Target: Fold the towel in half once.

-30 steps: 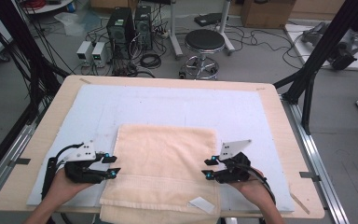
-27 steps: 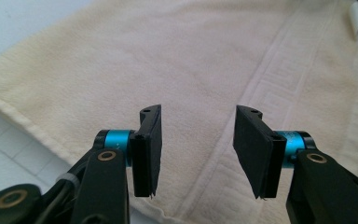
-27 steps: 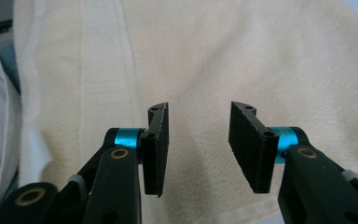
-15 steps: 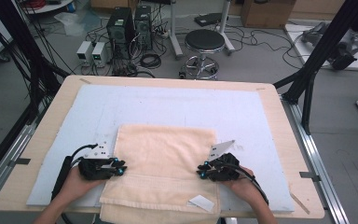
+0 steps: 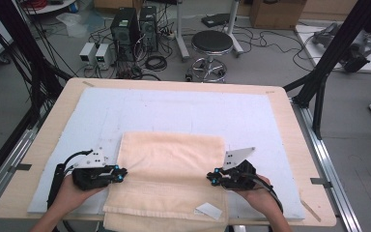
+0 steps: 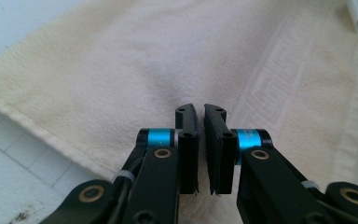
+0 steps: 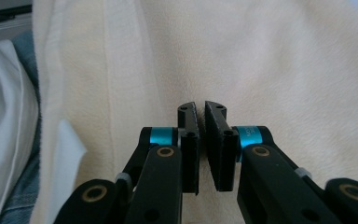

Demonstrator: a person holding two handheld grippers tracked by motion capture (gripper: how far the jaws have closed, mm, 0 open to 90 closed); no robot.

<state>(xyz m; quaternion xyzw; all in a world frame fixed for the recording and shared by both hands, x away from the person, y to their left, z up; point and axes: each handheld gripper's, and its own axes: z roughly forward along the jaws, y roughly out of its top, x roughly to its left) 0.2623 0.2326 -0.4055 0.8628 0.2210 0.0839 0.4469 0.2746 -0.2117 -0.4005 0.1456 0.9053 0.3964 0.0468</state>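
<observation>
The towel lies flat on the near half of the counter, its near hem hanging over the front edge, with a white label near the right front corner. The left claw sits at the towel's left edge and the right claw at its right edge, both pointing inward across the cloth at about the same depth.

Both claws have just been closing and now stand shut, with a thin dark slit between the pads. In the gripper views the towel lies just under and ahead of the tips, but no cloth can be made out in the slit, so whether either claw has a pinch of it is not clear.

The step looks like taking hold of the two side edges to lift or fold. To do it well:
- Check the bite before pulling; if the hem slipped out, open, push the lower pad under the edge and close again
- Take the whole hem, not a few loops of pile, or it will slide free under load
- Keep both claws level with each other so the fold line runs straight
- Lift together and slowly, and watch that the overhanging hem does not drag the towel off the front
</observation>
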